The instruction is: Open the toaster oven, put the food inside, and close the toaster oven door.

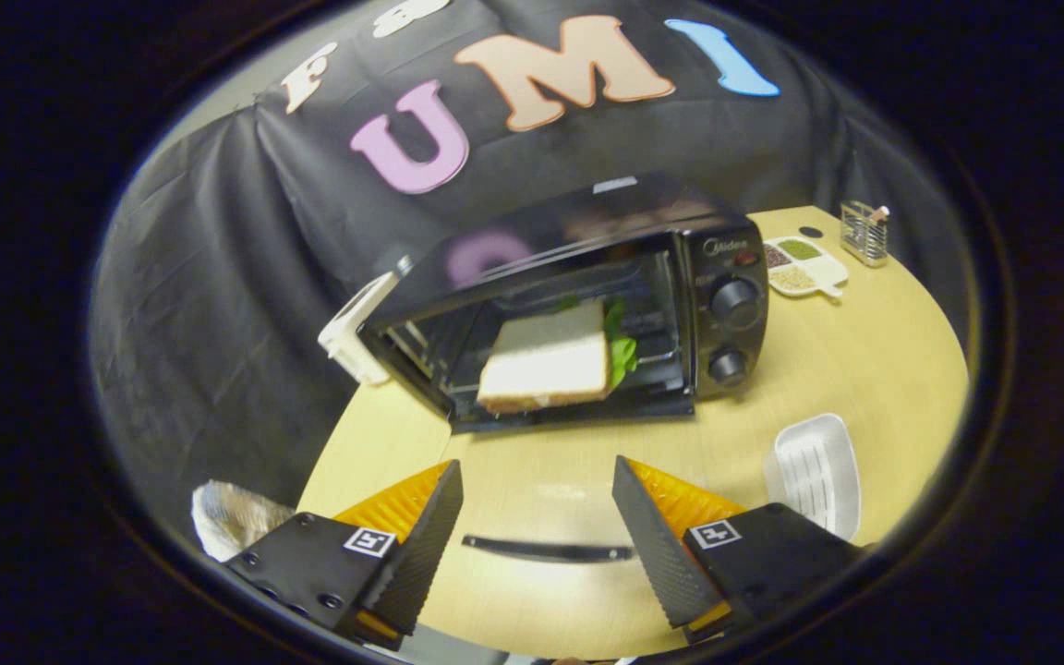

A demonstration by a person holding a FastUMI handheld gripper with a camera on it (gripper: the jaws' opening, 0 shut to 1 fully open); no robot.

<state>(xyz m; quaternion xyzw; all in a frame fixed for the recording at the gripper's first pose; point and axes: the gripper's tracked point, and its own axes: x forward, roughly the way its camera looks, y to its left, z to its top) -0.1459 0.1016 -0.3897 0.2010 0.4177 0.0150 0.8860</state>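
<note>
Camera looks along hand-held gripper [538, 480], near toaster oven [587, 296].

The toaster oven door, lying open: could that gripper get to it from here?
Probably yes. The gripper is open, holding nothing, and the toaster oven door lies just ahead of its fingers, with only bare table between. The sandwich sits inside already.

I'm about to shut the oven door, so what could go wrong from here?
The sandwich looks perched at the front edge of the toaster oven, so the rising door may clip or squash it. The gripper has its jaws open and empty, with the door handle between them; a shallow hold might slip off.
</note>
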